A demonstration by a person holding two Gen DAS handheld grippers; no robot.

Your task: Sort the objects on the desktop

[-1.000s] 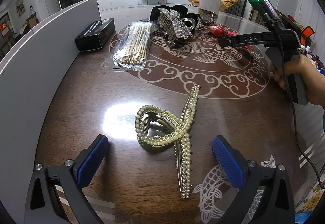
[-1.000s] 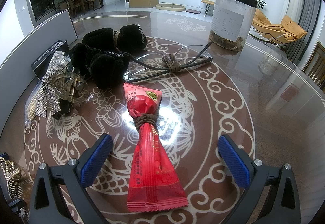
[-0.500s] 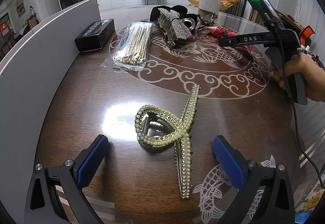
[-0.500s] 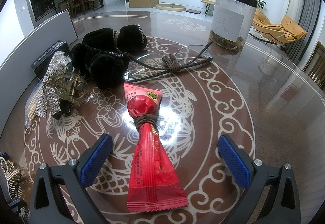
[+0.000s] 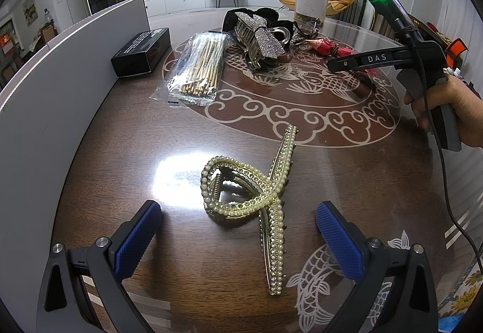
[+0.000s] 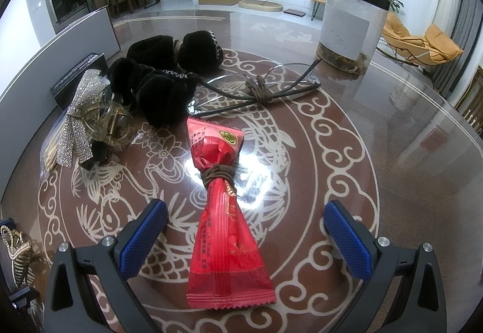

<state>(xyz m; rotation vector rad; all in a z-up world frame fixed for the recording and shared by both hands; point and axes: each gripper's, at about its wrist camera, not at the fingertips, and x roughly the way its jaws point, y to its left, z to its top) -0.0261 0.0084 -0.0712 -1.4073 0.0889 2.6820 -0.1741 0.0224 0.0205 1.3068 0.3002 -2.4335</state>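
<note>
A gold pearl hair claw (image 5: 256, 194) lies on the brown table just ahead of my open left gripper (image 5: 238, 239), its long arm reaching back between the blue pads. In the right wrist view a red snack packet (image 6: 223, 212) tied with brown cord lies lengthwise between the fingers of my open right gripper (image 6: 246, 239), untouched. Further back sit black fuzzy hair ties (image 6: 163, 82), a rhinestone bow clip (image 6: 75, 124) and glasses (image 6: 256, 91) bound with cord. The right gripper's body (image 5: 392, 58), held by a hand, shows at the right of the left wrist view.
A bag of cotton swabs (image 5: 199, 67) and a black box (image 5: 142, 52) lie by the grey partition (image 5: 60, 85) on the left. A tall clear jar (image 6: 347, 27) stands at the far side. The table's edge (image 6: 452, 109) curves round on the right.
</note>
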